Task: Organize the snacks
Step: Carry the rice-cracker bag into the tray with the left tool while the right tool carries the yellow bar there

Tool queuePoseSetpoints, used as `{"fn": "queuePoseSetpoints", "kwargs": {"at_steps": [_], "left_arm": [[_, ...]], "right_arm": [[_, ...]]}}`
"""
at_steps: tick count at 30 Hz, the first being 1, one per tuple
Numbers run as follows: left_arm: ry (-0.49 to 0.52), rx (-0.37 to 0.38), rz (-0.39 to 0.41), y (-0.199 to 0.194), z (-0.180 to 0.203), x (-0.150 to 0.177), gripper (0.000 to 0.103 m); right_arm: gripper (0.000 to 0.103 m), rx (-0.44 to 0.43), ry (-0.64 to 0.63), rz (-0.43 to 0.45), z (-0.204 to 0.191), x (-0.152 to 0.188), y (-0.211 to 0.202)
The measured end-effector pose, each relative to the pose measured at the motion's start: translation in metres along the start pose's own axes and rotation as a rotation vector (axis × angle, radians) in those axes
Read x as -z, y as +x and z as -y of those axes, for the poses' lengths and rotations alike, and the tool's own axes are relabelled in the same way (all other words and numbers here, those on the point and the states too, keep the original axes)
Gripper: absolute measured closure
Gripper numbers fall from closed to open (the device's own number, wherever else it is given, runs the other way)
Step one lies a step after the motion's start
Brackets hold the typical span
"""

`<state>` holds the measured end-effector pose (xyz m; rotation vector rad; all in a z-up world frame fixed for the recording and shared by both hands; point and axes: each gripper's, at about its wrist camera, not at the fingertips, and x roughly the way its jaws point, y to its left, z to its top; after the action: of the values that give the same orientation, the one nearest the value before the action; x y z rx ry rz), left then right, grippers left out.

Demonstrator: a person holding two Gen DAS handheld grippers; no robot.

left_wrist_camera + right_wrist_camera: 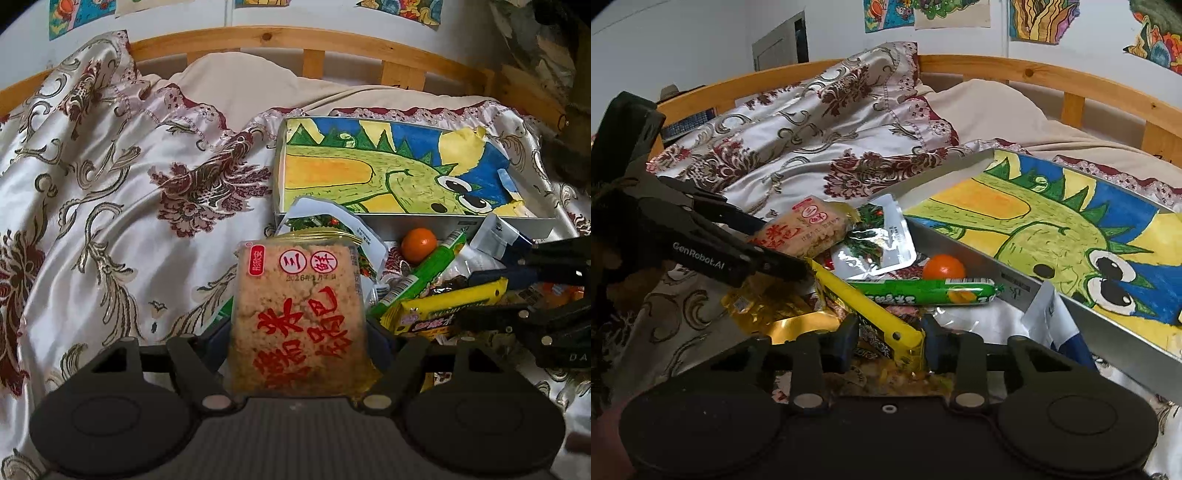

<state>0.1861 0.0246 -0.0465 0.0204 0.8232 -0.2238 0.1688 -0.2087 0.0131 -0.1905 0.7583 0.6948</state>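
My left gripper (299,343) is shut on a tan rice-cracker packet with red characters (295,314), held above the bed; the packet also shows in the right wrist view (805,232). My right gripper (890,343) is shut on the end of a yellow snack packet (864,306), which also shows in the left wrist view (443,306). A snack pile lies beside it: a green sausage stick (923,291), a small orange (943,267), a silver foil pouch (879,240) and a gold packet (786,317). A shallow grey box (458,221) lined with a dinosaur drawing stands behind the pile.
Everything lies on a bed with a floral satin cover (110,184). A wooden bed rail (295,40) runs along the back by the wall. A blue and white packet (498,232) rests at the box's front corner.
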Motion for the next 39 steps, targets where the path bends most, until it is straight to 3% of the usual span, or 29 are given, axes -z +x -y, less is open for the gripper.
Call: {"fn": "queuePoseSetpoints", "kwargs": {"at_steps": [7,12,15,20,26,32,39], "left_arm": [[0.009,-0.010,-0.007,-0.005,0.005,0.007,0.026],[-0.038,0.003,-0.007,-0.008,-0.001,0.008,0.026],[-0.056,0.010,-0.005,-0.009,-0.002,0.008,0.027],[-0.084,0.024,0.007,-0.015,-0.002,0.012,0.027],[-0.152,0.045,0.005,-0.020,-0.006,0.014,0.027],[-0.169,0.056,0.056,-0.030,-0.004,0.010,0.027],[-0.208,0.082,0.104,-0.035,-0.006,0.002,0.027]], "right_arm": [[0.065,-0.043,-0.072,-0.042,-0.008,-0.006,0.009],[0.073,0.000,-0.175,-0.038,-0.025,-0.004,0.004],[0.081,0.055,-0.264,-0.029,-0.043,0.004,-0.006],[0.085,0.177,-0.325,0.002,-0.065,0.013,-0.012],[0.087,0.307,-0.325,0.073,-0.076,0.014,-0.020],[0.092,0.410,-0.323,0.165,-0.086,0.014,-0.031],[0.092,0.461,-0.263,0.209,-0.079,0.009,-0.042]]}}
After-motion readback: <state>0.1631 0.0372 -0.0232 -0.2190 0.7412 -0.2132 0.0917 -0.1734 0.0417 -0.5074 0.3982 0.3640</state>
